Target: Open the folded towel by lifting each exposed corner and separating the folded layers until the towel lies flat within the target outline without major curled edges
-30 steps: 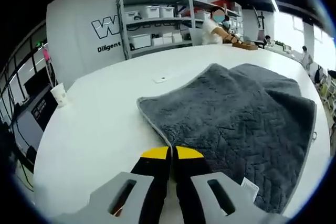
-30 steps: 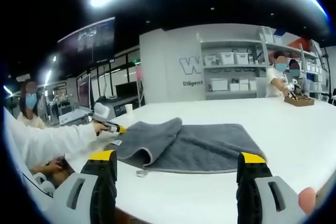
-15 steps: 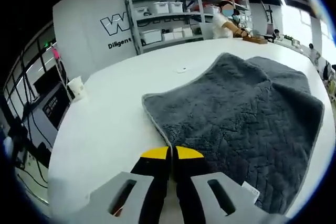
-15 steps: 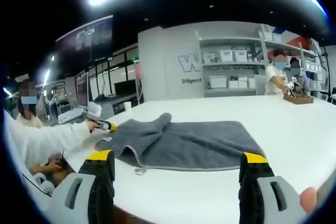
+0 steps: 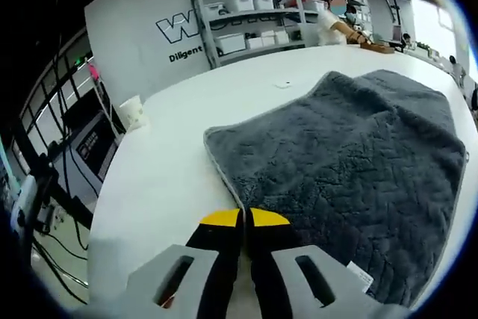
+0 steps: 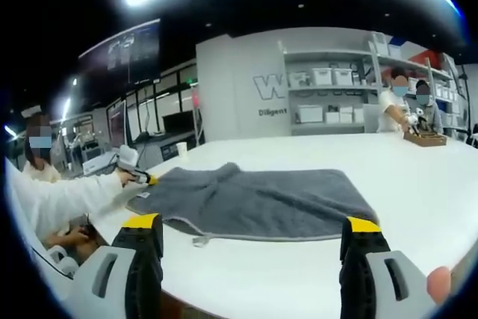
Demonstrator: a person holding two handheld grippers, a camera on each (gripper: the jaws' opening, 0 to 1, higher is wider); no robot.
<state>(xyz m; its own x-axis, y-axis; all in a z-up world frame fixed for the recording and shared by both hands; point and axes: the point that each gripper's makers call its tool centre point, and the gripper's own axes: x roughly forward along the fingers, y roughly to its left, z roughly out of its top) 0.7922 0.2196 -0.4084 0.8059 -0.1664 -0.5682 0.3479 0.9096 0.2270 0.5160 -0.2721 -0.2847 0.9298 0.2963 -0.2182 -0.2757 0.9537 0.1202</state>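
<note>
We see a dark grey towel point(image 5: 351, 162) with a pressed herringbone pattern in its pile and a pale grey trim along its edge, lying on a plain white table point(image 5: 164, 169). It carries a small white label point(image 5: 361, 277). Our left gripper point(image 5: 245, 218) has black jaws with yellow tips on a light grey body, and our right gripper point(image 6: 252, 228) has the same colours. A white cup point(image 5: 133, 112) stands near the grey wall point(image 5: 142, 50) with its white lettering.

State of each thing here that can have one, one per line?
Left gripper: shut on the towel's edge.
Right gripper: open, holding nothing, short of the towel.
Towel: spread on the table, one raised fold near the left gripper's end.
Paper cup: upright.
</note>
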